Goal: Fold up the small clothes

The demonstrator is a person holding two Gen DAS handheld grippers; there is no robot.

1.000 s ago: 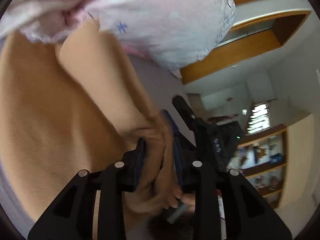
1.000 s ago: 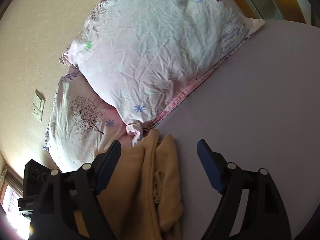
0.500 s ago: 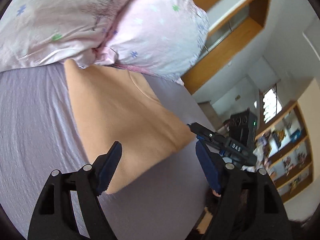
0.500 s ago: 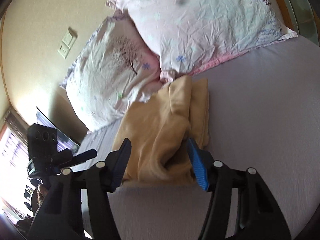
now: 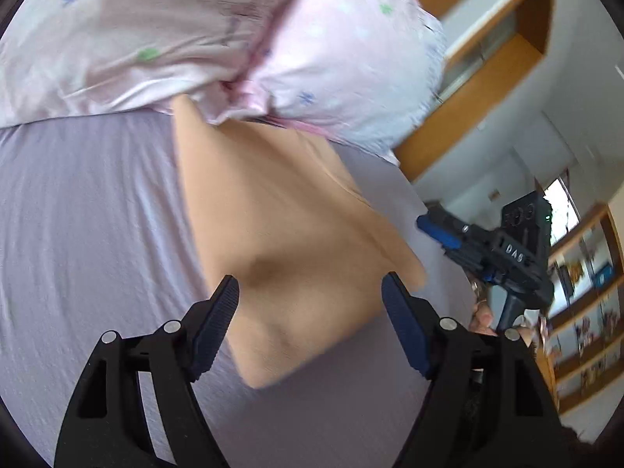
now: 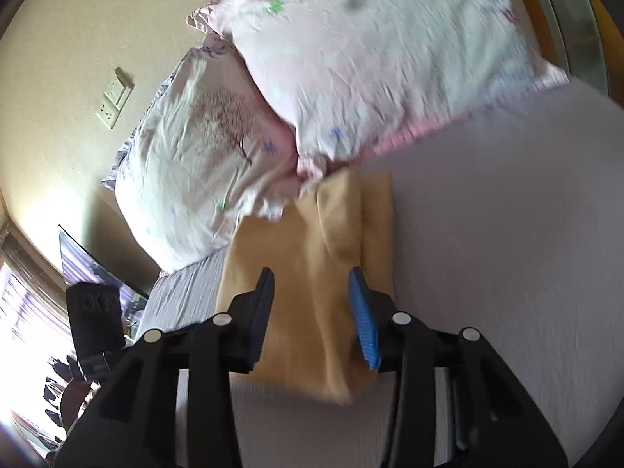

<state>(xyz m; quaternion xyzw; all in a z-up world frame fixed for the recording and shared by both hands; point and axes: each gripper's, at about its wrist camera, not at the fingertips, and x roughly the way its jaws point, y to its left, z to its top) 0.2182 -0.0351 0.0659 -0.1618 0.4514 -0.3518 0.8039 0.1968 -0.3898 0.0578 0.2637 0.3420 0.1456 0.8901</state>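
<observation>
Both claws hang released above the bed (image 5: 78,214), gripping nothing. The tan garment (image 5: 288,241) lies on the lilac sheet, its far end tucked just under the floral pillows (image 5: 218,35). The left claw (image 5: 310,292) and the right claw (image 6: 310,284) each have their jaws spread over its near edge. Judging by the doubled layers, a fold is already laid. Likely next: pinch the near hem and carry it toward the pillows.

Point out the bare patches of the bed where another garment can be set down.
Bare lavender sheet lies right of the folded tan garment, below the pillows. In the left wrist view, more bare sheet lies left of the garment. It is crowded where the garment's far end meets the pillows.
</observation>
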